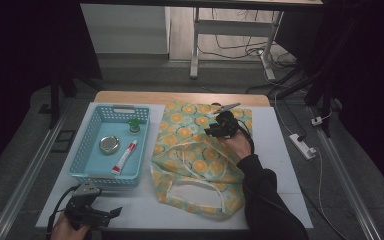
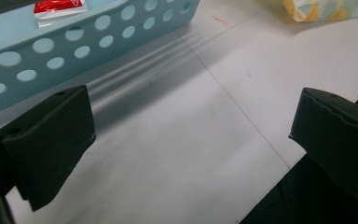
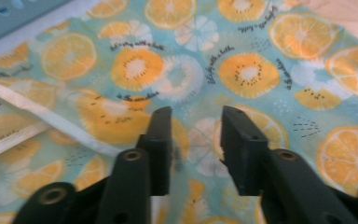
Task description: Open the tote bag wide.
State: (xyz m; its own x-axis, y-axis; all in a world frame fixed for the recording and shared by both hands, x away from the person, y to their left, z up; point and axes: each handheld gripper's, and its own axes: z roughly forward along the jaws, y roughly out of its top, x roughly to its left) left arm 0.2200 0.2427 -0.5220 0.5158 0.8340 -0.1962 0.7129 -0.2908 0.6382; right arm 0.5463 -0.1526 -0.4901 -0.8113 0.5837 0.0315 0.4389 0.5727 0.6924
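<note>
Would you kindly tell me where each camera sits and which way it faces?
High view: above the person's side, looking down at the table; forearms show.
Left gripper view: on the left gripper, facing the basket.
Right gripper view: on the right gripper, over the bag.
Shared: basket and bag also show from above.

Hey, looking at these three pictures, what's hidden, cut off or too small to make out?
- Bag, high view: its inside is hidden by its own folded cloth.
- Tube in the basket, high view: the print is too small to read; in the left gripper view the top edge cuts it off.
- Round tin and green-capped item, high view: too small and dim to identify.
- Right gripper, high view: the hand blocks its jaws.
</note>
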